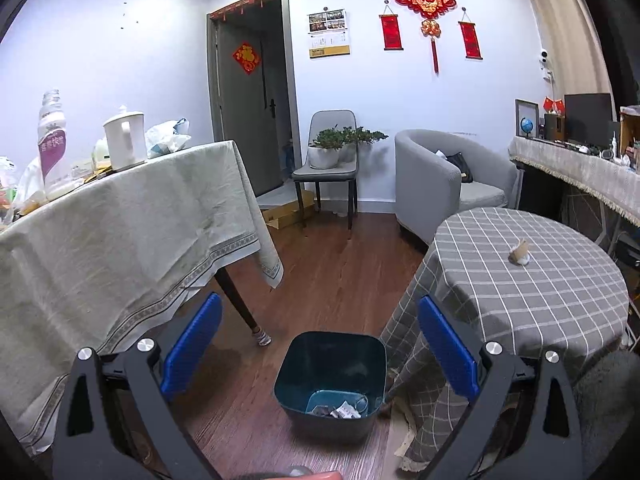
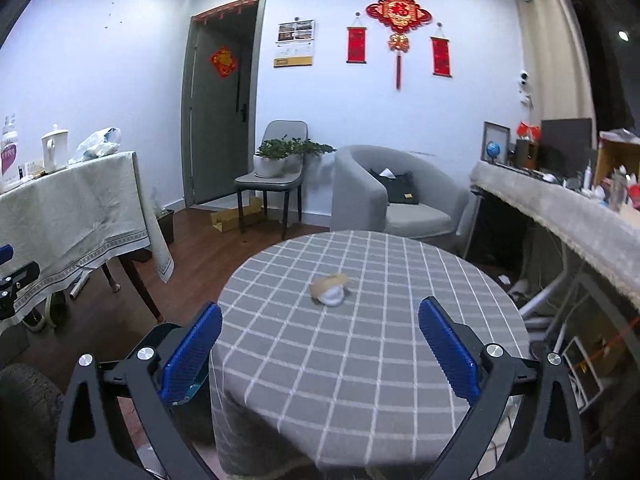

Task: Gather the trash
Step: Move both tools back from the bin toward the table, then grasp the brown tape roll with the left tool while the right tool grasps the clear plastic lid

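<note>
A crumpled bit of brown and white paper trash (image 2: 330, 288) lies near the middle of the round table with a grey checked cloth (image 2: 360, 360). My right gripper (image 2: 320, 320) hovers over the table's near edge, open wide and empty, the trash just beyond its blue fingertips. The same trash (image 1: 520, 253) shows on the round table (image 1: 540, 300) in the left wrist view. My left gripper (image 1: 320, 316) is open and empty above a dark teal bin (image 1: 332, 380) on the floor, which holds some scraps of paper.
A table with a pale cloth (image 1: 120, 232) stands to the left, carrying a white kettle (image 1: 125, 138), a bottle and bags. A grey armchair (image 2: 400, 196), a chair with potted plants (image 2: 276, 160) and a cluttered shelf (image 2: 560, 208) lie beyond. Wooden floor (image 1: 320, 272) runs between the tables.
</note>
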### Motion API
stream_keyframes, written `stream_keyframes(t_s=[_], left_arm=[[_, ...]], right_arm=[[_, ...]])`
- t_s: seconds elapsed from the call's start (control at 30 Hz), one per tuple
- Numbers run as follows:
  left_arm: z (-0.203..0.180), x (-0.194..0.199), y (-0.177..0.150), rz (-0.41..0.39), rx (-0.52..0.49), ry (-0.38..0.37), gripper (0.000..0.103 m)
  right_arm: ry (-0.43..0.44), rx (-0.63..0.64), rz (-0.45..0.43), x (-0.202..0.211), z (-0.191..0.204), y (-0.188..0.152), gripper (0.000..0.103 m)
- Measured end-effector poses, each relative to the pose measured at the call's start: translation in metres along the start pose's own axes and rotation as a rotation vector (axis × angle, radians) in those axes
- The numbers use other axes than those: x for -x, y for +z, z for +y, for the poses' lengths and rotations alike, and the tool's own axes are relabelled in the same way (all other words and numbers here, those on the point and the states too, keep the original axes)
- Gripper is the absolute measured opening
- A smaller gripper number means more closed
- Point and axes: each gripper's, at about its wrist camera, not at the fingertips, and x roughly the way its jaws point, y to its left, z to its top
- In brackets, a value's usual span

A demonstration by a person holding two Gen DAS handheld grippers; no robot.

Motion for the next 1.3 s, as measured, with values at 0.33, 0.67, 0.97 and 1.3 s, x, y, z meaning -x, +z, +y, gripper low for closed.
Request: stream_keyframes(t_s=[0.33, 0.67, 0.97, 1.3], left_arm=[[-0.019, 0.015, -0.022, 0.023, 0.015, -0.016, 0.1], [-0.049, 0.0, -0.011, 0.042, -0.04, -0.082, 0.1], [-0.099, -0.056, 0.021, 0.062, -0.06, -0.18, 0.099], [-0.186, -0.136, 0.045, 0.124, -0.163, -0.388, 0.08]], right_arm=[[0.018, -0.039, -0.003, 0.036, -0.025, -0.021, 0.099], [0.132, -0.026, 0.105, 0.005, -0.03, -0.014, 0.097], [0.19, -0.043, 0.185, -0.062, -0.045, -0.002, 0.07], [0.24, -0.075, 0.265, -0.129, -0.076, -0.001, 0.057]])
